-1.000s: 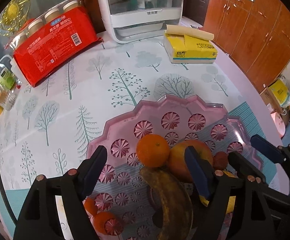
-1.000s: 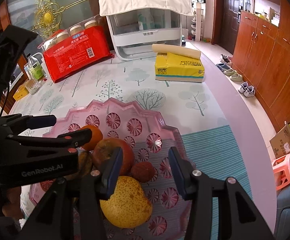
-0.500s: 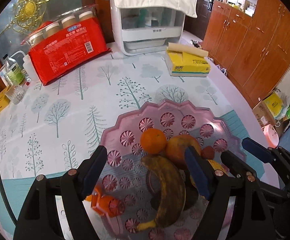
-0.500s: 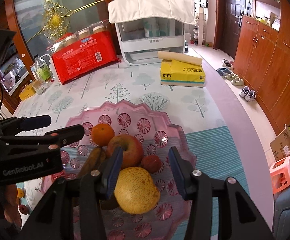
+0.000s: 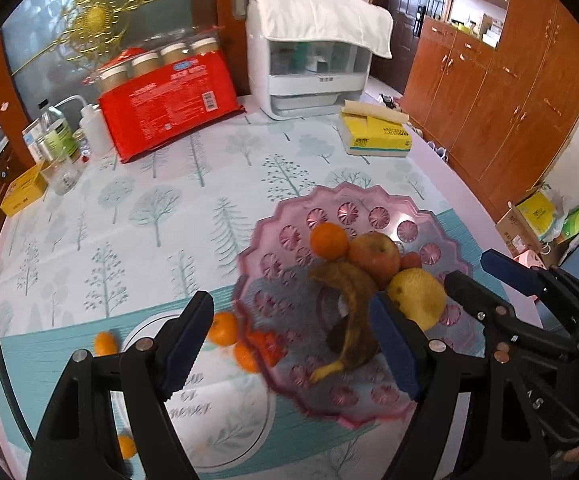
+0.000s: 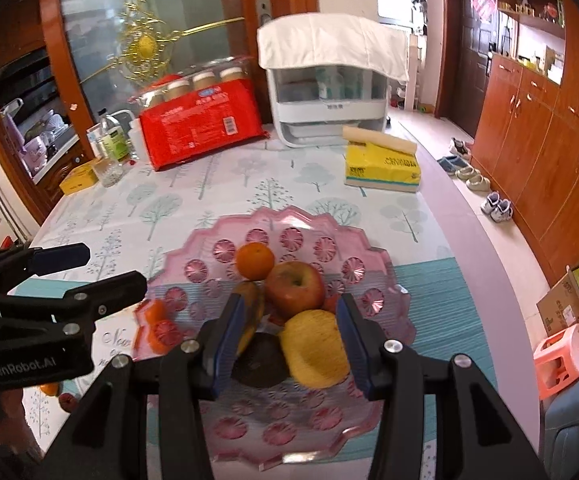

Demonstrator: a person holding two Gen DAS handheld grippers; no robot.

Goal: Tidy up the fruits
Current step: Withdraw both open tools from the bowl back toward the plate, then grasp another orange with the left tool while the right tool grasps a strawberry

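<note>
Tree-printed tablecloth [image 5: 161, 208] is seen under the pink plate [image 6: 369, 252]; both the left gripper [image 5: 289, 344] and right gripper [image 6: 285, 344] are held released, empty. Lower left, small slippery tangerines [image 5: 222, 328] should be pinched gently across the middle.

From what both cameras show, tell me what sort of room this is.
Most likely a home dining area: a table under a tree-print tablecloth bearing a pink fruit tray, wooden cabinets along the wall, and shoes on the floor near an entrance door.
</note>
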